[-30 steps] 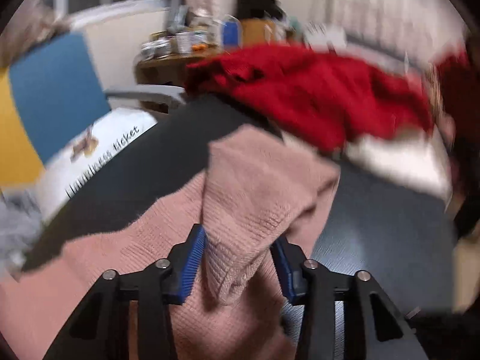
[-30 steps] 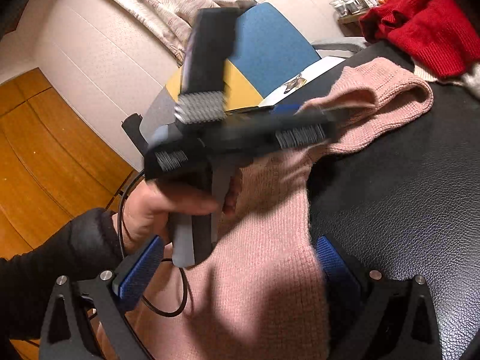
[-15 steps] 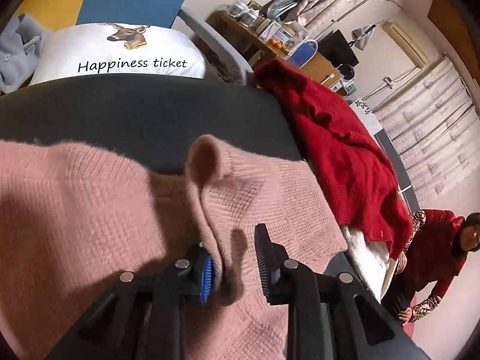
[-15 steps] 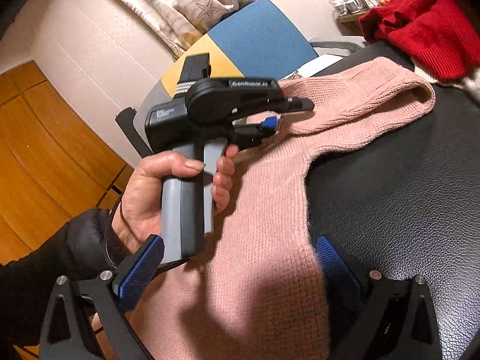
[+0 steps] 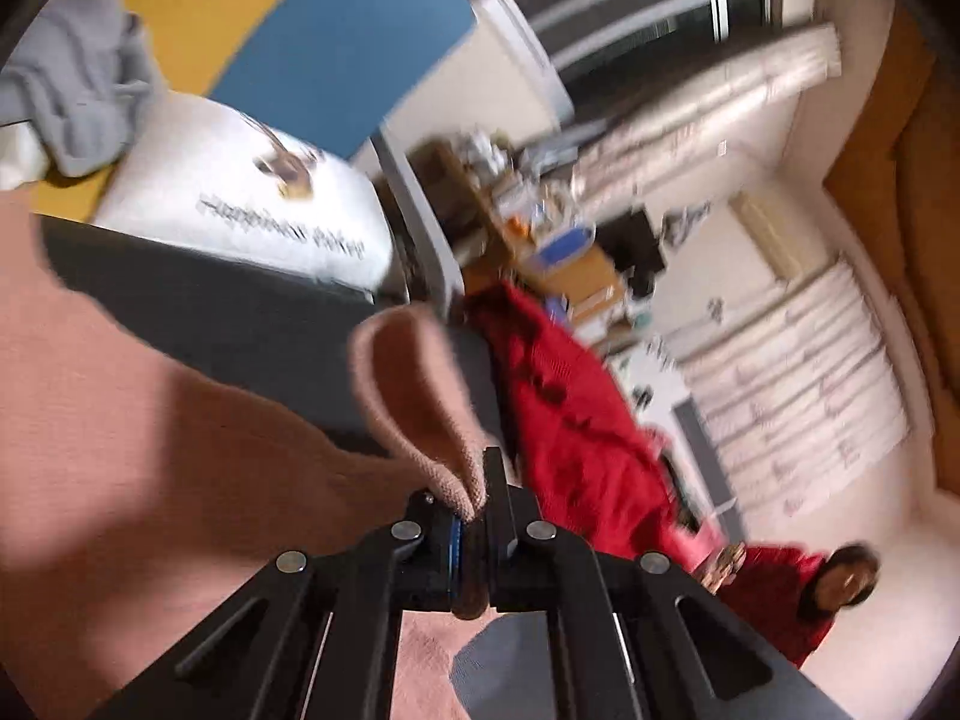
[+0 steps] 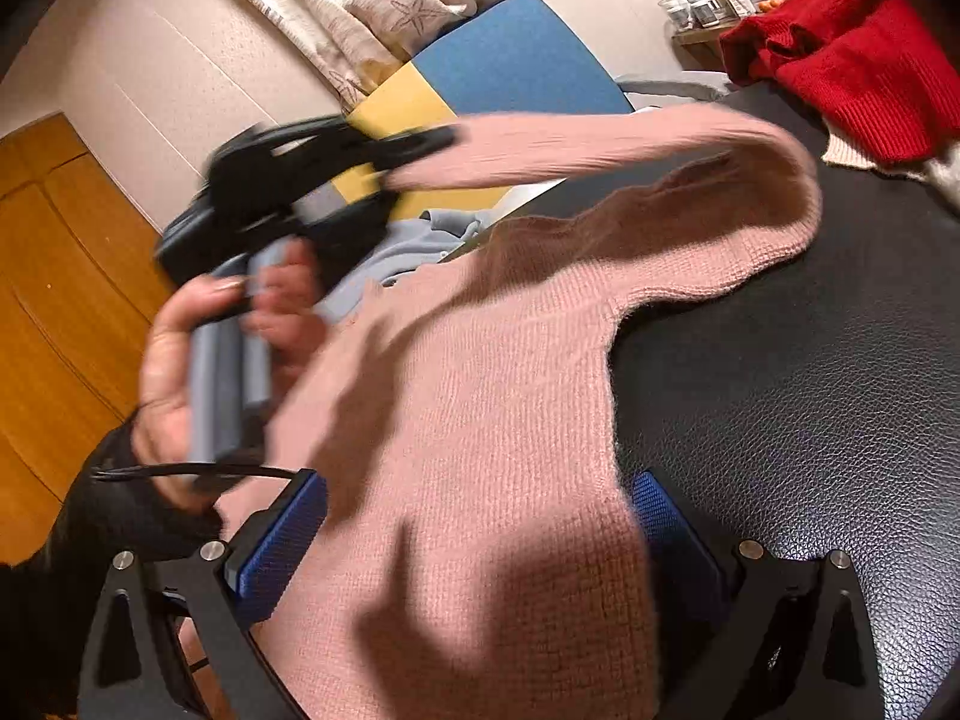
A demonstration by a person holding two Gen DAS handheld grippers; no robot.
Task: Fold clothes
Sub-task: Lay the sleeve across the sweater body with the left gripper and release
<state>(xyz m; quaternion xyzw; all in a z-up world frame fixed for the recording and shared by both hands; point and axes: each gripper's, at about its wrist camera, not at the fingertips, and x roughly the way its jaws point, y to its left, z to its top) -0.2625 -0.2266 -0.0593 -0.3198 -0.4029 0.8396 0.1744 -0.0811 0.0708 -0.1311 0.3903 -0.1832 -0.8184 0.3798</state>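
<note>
Fingers of the left hand-held gripper [image 5: 474,516] pressed together on a fold of the pink sweater [image 6: 480,390], pinching its sleeve end [image 5: 420,396], which stands up in a loop above the jaws. In the right wrist view the same tool appears blurred, gripped by the person's left hand [image 6: 198,354] with a dark sleeve [image 6: 90,516] at the wrist; the sleeve is drawn up off the surface and arches back over the body of the garment. The right hand-held gripper [image 6: 480,534] is spread wide, its blue pads [image 6: 282,534] on either side of the sweater's lower body; whether the pads touch the knit cannot be told. The sweater lies spread on the black leather-textured worktop [image 6: 810,390]. A red knit garment [image 6: 858,78] lies heaped at the far end of the worktop, apart from the pink one. Beyond the worktop's edge: a white cushion with printed lettering [image 5: 252,210], a grey-blue garment [image 6: 390,252], and a blue and yellow panel [image 6: 480,84]. A second person in red [image 5: 804,594] is at the lower right of the left wrist view.
</note>
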